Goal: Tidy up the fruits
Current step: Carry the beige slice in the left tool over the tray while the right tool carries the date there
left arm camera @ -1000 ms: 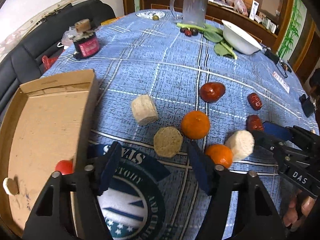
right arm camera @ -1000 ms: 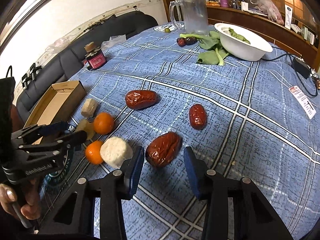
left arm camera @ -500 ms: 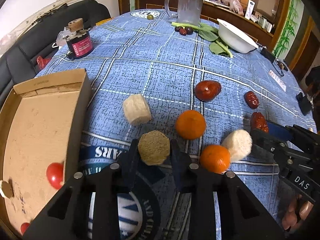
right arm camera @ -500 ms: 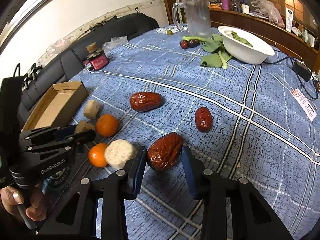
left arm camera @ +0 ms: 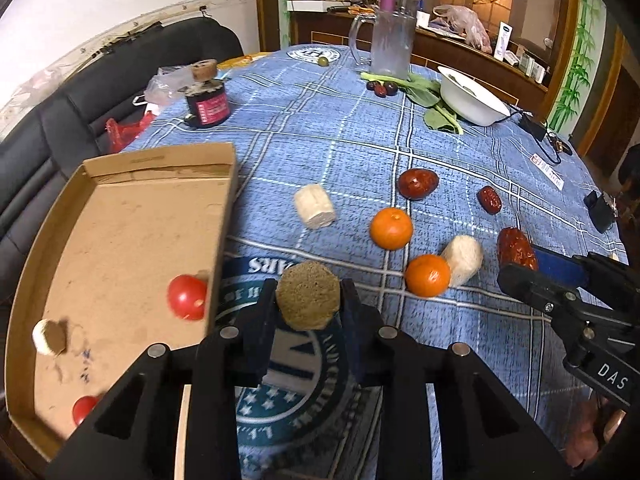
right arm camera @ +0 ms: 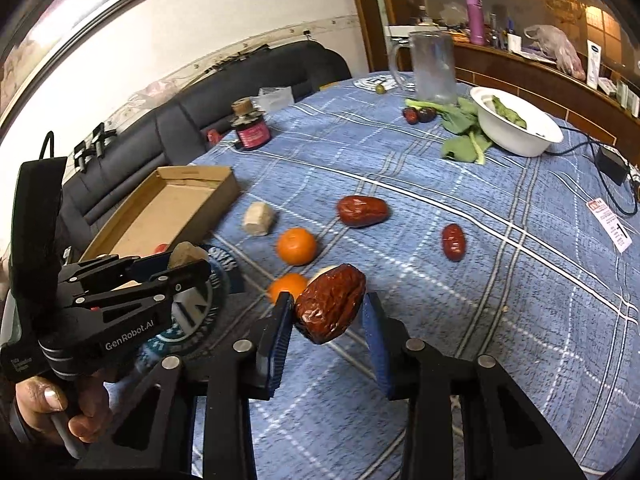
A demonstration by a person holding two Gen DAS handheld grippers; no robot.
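My left gripper (left arm camera: 308, 293) is shut on a tan cut chunk (left arm camera: 308, 300), held above the blue cloth just right of the cardboard box (left arm camera: 160, 156). The box holds two tomatoes (left arm camera: 187, 297) and a small white piece (left arm camera: 48, 336). My right gripper (right arm camera: 327, 306) is shut on a large wrinkled red date (right arm camera: 330, 308), lifted off the cloth. Two oranges (left arm camera: 391, 228), two pale chunks (left arm camera: 314, 211) and two more dates (left arm camera: 417, 184) lie on the cloth between the grippers. In the right wrist view the left gripper (right arm camera: 188, 264) is at the left, in a person's hand.
A dark jar (left arm camera: 206, 106) stands behind the box. At the far side are a glass pitcher (left arm camera: 390, 50), a white bowl (left arm camera: 470, 98) and leafy greens (left arm camera: 436, 114). A black adapter and cable (right arm camera: 610, 160) lie at the right edge. A black sofa borders the table's left.
The left jaws shut on the tan chunk and lifted it toward the box. The right jaws closed on the large date and raised it off the cloth.
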